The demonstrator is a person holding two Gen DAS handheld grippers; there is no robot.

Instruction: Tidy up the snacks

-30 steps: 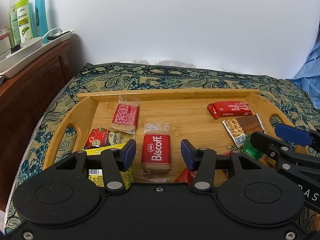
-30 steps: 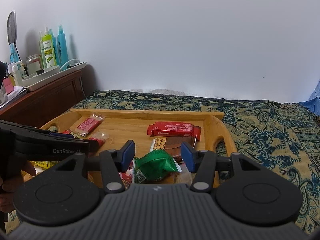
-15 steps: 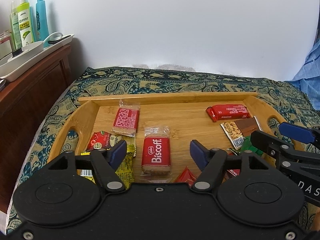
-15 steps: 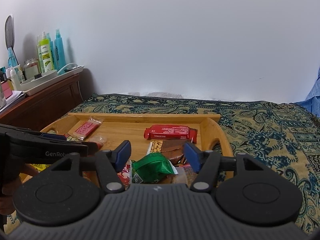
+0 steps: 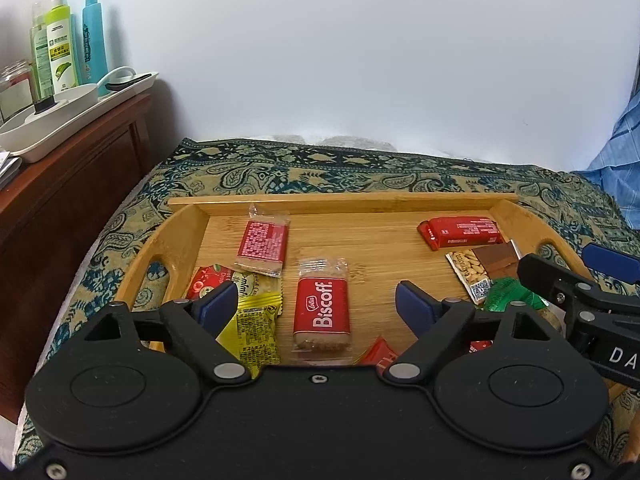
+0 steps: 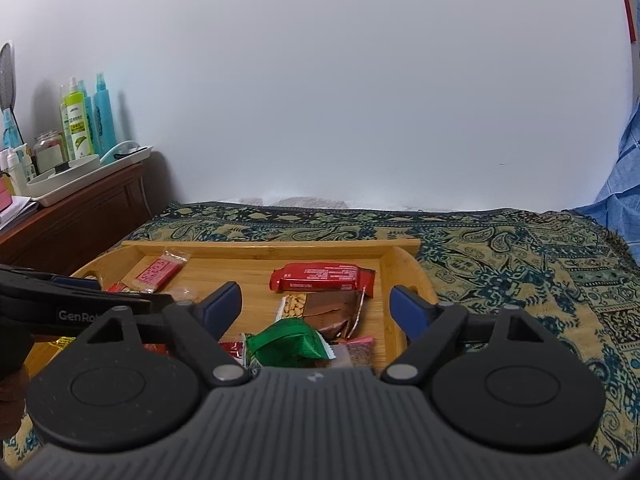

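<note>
- The left gripper (image 5: 316, 306) hovers low in the frame with jaws opening and nothing between the pads — the biscuit pack (image 5: 322, 306) lies flat below the gap on the wooden tray (image 5: 340, 201), probably lined up for a pick.
- Its long axis runs up the frame, away from the camera.
- The right gripper (image 6: 316, 308) is opening too, empty, over the green packet (image 6: 288, 340) at lower centre.

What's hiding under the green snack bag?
The green snack bag lies on other packets in the wooden tray: a brown nut-picture wrapper pokes out behind, a red-and-white one beside. Anything directly beneath is covered.
</note>
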